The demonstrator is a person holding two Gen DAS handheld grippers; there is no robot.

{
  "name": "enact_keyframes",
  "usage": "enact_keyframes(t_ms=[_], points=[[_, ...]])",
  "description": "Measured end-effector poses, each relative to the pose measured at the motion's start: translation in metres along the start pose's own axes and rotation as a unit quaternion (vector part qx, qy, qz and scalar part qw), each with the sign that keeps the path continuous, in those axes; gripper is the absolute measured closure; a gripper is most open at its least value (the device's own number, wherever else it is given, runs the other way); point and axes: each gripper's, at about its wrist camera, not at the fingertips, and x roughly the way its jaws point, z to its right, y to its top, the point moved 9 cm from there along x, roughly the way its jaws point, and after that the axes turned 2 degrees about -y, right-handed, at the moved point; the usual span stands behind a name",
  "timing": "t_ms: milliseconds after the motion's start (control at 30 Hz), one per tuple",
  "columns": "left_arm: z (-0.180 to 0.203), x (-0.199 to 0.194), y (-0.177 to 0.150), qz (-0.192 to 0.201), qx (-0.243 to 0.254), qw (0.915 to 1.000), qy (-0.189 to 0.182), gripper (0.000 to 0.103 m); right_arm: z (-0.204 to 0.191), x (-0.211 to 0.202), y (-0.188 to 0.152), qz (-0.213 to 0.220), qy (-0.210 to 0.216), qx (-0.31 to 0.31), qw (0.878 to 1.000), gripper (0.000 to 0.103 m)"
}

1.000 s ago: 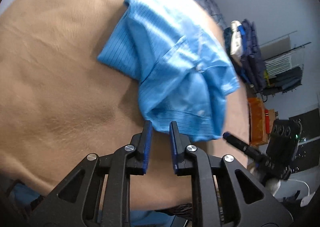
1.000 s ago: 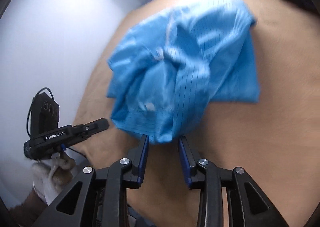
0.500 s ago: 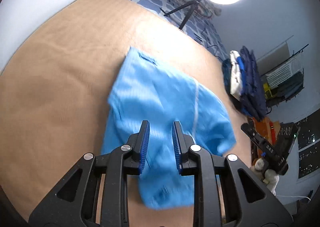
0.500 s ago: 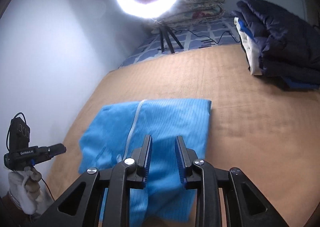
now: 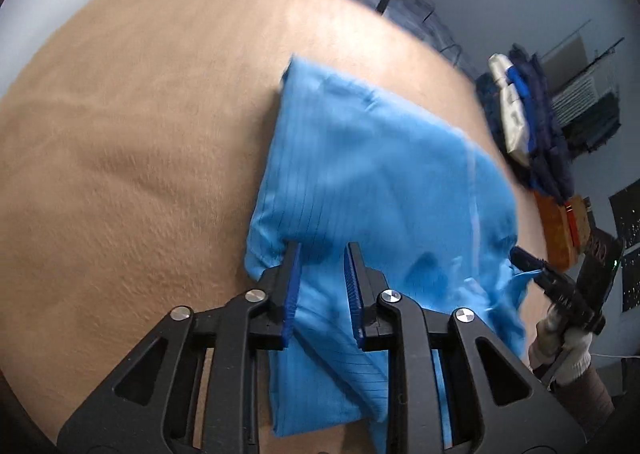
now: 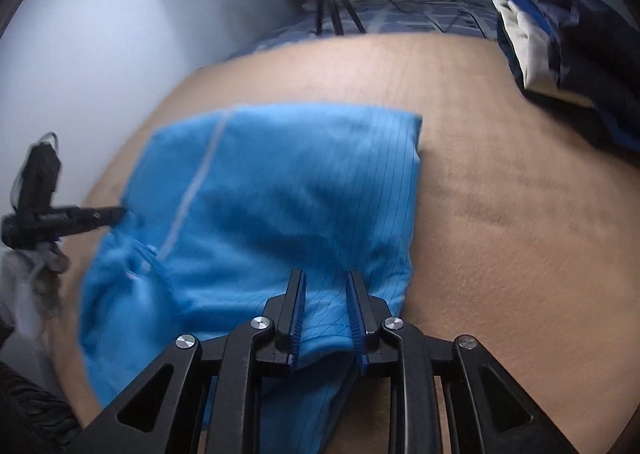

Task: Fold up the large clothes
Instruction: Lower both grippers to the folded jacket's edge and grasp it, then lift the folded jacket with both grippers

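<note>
**Blue garment folded on the tan surface, both tongs at its near edge**

The blue garment point(image 5: 380, 182) lies as a rough rectangle on the tan surface point(image 5: 120, 174), its long axis running away from you toward the ring light, a pale seam stripe point(image 6: 192, 190) along its length. Its near edge comes right under both tools — in each wrist view cloth shows between the blue pads. Your left tongs point(image 5: 320, 286) sit over the garment's left near corner, the two sides parted with fabric in the gap; your right tongs point(image 6: 325, 314) sit at the right near corner, likewise parted over a raised fold. Whether either pair is actually pinching cloth or merely hovering above it, you cannot tell from these views. The edge by the left tongs looks bunched and rumpled, the right-hand edge straighter; neither hand is clearly nearer, so the next fold likely wants both corners carried forward along that long axis together.

Farther out, a stack of dark folded clothes point(image 6: 568, 26) rests at the far right — well apart from the garment. No bin or basket is visible.
</note>
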Motion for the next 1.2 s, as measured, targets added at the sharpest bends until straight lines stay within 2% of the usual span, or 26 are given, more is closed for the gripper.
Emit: enact_keyframes(t_ms=[100,200,333,433,500,533,600,700,767,800,833,867,900,967,1100,1200], points=[[0.019,-0.011,0.022,0.032,0.024,0.9992,-0.002,0.082,0.003,-0.017,0.033,0.038,0.016,0.013,0.999,0.079],[0.037,-0.01,0.048,0.05,0.04,0.9979,-0.01,0.082,-0.003,-0.011,0.071,0.058,0.02,0.004,0.998,0.079],[0.041,0.014,0.071,0.046,0.048,0.9978,-0.001,0.082,-0.019,0.022,0.096,0.046,0.011,-0.028,0.999,0.079],[0.025,0.04,0.076,0.034,0.047,0.9975,0.04,0.082,-0.021,0.043,0.098,0.03,-0.004,-0.039,0.999,0.079],[0.007,0.06,0.073,0.009,0.039,0.9972,0.064,0.082,-0.018,0.057,0.095,0.015,-0.013,-0.043,0.999,0.08],[-0.002,0.068,0.069,-0.002,0.034,0.9973,0.065,0.082,-0.015,0.063,0.09,0.004,-0.02,-0.042,0.999,0.08],[-0.005,0.07,0.07,0.013,0.038,0.9976,0.056,0.082,-0.007,0.075,0.082,-0.013,-0.028,-0.037,0.999,0.081],[-0.002,0.065,0.069,0.008,0.053,0.9965,0.065,0.082,-0.007,0.076,0.08,-0.015,-0.036,-0.048,0.998,0.08],[-0.001,0.053,0.068,0.011,0.042,0.998,0.047,0.078,-0.008,0.065,0.08,-0.017,-0.031,-0.045,0.998,0.075],[-0.002,0.043,0.068,0.016,0.03,0.999,0.03,0.066,-0.007,0.055,0.079,-0.013,-0.021,-0.039,0.999,0.072],[-0.004,0.031,0.066,0.022,0.015,0.9996,0.009,0.058,-0.004,0.045,0.077,-0.006,-0.014,-0.033,0.999,0.062],[-0.005,0.022,0.066,0.027,0.004,0.9996,-0.005,0.045,0.001,0.035,0.075,0.004,-0.011,-0.027,1.0,0.051],[-0.008,0.013,0.064,0.03,-0.009,0.9994,-0.018,0.036,0.007,0.024,0.071,0.014,-0.007,-0.02,1.0,0.045],[-0.018,0.001,0.059,0.026,-0.041,0.9979,-0.043,0.032,0.02,0.004,0.061,0.028,0.018,0.004,0.999,0.033],[-0.039,0.001,0.042,-0.016,-0.127,0.9858,-0.109,0.032,0.049,-0.011,0.038,0.014,0.077,0.082,0.994,0.03],[-0.043,0.013,0.031,-0.046,-0.154,0.9767,-0.142,0.032,0.069,-0.01,0.02,0.001,0.113,0.14,0.984,0.028]])
